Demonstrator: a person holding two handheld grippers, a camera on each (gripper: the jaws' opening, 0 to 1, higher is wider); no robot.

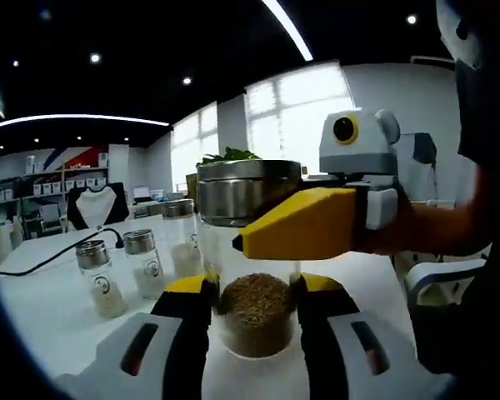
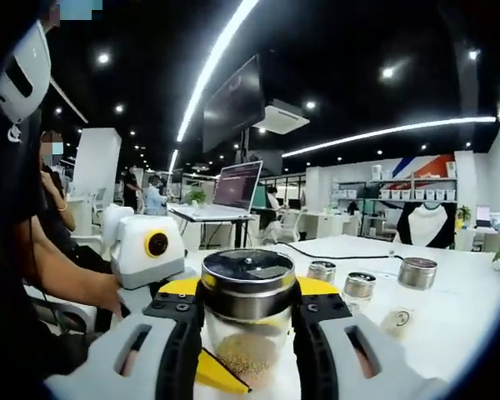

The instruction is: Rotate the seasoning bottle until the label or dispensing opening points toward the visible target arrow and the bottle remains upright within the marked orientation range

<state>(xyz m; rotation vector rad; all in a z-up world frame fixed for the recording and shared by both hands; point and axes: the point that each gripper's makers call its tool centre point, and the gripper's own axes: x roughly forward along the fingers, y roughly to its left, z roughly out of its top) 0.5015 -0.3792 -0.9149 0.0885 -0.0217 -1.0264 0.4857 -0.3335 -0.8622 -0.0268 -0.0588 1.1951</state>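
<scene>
Centrally, the seasoning bottle is standing upright on the white table, half filled with brown granules. Left gripper is clamping its glass body; right gripper is closing on it just beneath the steel lid. Three smaller shaker jars are standing behind the bottle, well apart from it.

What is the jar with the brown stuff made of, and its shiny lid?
The seasoning bottle looks like clear glass, perhaps plastic: its brown granules show through the wall. Its lid looks like brushed metal: silvery band, ceiling lights reflected on top.
</scene>
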